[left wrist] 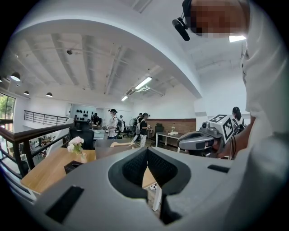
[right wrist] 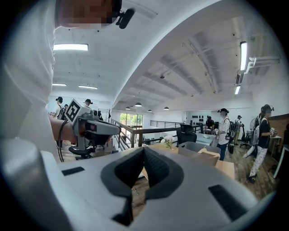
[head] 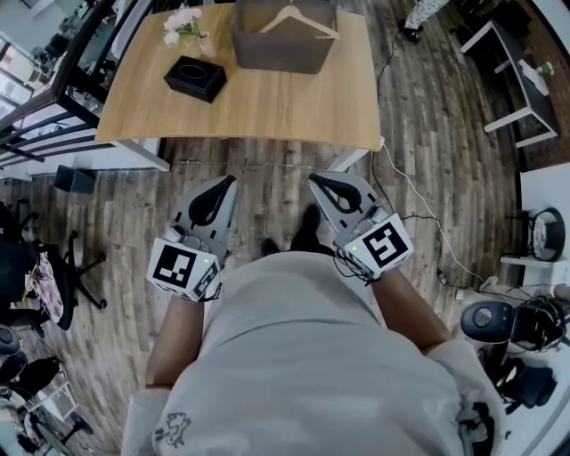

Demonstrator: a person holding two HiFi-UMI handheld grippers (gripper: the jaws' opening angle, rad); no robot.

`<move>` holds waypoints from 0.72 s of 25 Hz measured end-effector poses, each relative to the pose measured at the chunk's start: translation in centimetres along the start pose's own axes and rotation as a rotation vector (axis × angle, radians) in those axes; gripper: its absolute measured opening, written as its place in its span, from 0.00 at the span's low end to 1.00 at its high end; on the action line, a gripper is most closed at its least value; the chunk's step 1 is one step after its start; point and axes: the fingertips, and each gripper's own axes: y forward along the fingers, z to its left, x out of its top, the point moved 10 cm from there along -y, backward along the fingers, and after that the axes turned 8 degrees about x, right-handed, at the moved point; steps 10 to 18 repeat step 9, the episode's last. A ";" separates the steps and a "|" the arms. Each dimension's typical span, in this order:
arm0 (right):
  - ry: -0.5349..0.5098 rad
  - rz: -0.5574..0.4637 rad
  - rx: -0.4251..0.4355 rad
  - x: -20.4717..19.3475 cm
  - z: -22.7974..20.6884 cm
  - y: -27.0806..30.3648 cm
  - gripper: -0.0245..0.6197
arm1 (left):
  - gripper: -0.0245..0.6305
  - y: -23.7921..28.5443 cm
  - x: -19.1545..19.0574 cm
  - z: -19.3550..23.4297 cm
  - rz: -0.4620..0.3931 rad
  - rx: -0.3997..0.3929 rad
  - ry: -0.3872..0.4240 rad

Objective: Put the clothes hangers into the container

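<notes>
Head view showed bare wooden floor (head: 267,191) between the person and the counter's (head: 267,107) near edge. Left gripper (head: 226,183) hung there with jaws clenched, empty; right gripper (head: 317,182) likewise clenched, empty. Far on the counter, a hanger (head: 301,21) lay in the container (head: 276,52).

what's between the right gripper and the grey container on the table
In the head view, just wood floor, then bare tabletop, from the right gripper to the container.
</notes>
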 end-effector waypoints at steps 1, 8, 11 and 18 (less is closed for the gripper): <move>-0.001 -0.001 0.000 0.0 -0.1 0.1 0.05 | 0.05 0.0 0.0 0.1 -0.001 0.001 0.000; -0.004 -0.001 -0.002 0.1 -0.3 0.4 0.05 | 0.05 0.3 0.2 0.4 -0.008 0.003 0.000; -0.004 0.000 -0.002 0.1 -0.4 0.4 0.05 | 0.05 0.3 0.2 0.5 -0.009 0.003 0.000; -0.004 0.000 -0.002 0.1 -0.4 0.4 0.05 | 0.05 0.3 0.2 0.5 -0.009 0.003 0.000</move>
